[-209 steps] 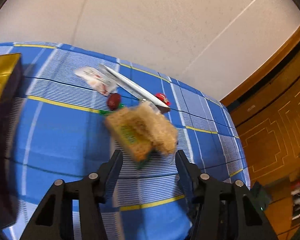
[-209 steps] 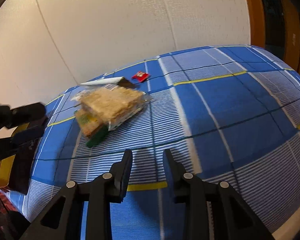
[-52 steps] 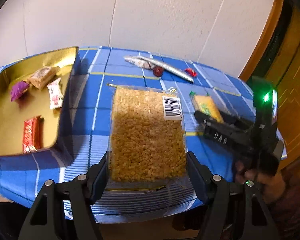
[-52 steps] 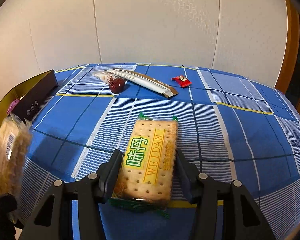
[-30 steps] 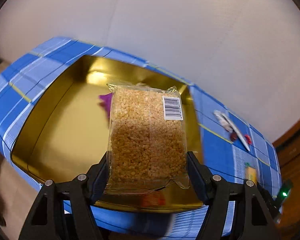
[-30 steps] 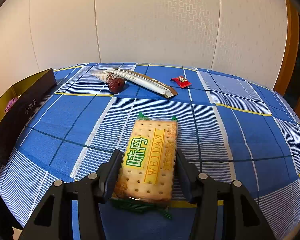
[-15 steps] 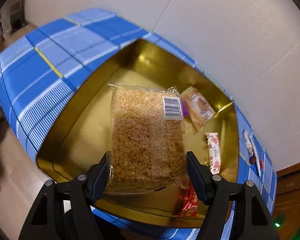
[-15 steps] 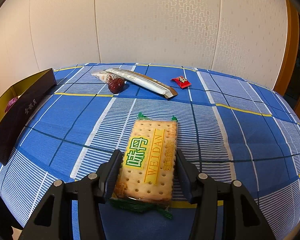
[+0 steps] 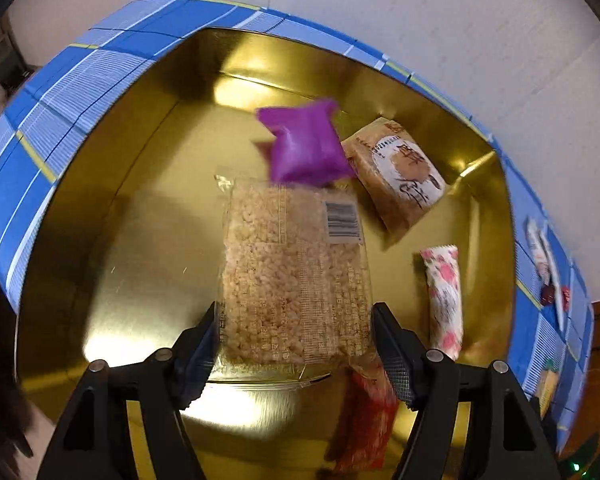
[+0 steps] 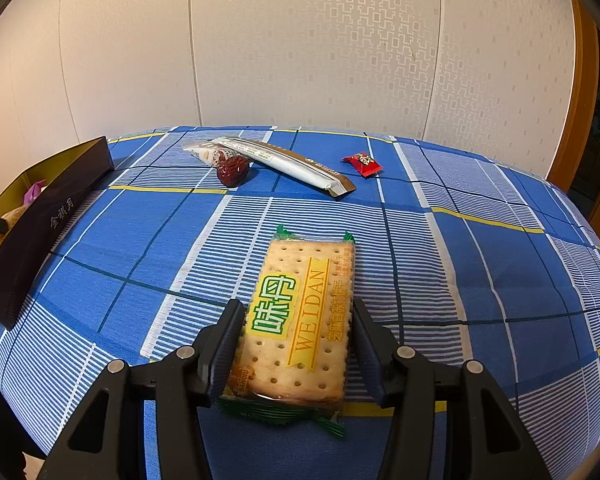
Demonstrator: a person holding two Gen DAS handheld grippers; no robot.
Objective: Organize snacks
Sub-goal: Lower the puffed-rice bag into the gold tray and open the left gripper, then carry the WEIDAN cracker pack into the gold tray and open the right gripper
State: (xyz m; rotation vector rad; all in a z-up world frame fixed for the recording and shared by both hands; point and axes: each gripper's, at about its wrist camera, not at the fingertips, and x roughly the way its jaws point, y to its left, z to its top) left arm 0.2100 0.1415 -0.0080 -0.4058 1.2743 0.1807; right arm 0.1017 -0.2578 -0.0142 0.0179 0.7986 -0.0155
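- A clear pack of puffed-rice cake [image 9: 296,276], barcode at its upper right, hangs lengthwise over the gold box [image 9: 140,208], pinched at its lower sides.
- On the box floor lie a purple pouch [image 9: 304,146], a tan packet [image 9: 400,176] just beside it, a pink-flowered white stick [image 9: 444,300] and a blurred red wrapper [image 9: 364,420].
- A cracker pack [image 10: 296,324] with a yellow and green label lies flat on the blue checked cloth [image 10: 480,264].
- Farther back lie a long white and brown sachet [image 10: 296,166], a wrapped red date [image 10: 233,170] touching it, and a small red candy [image 10: 362,164] apart.
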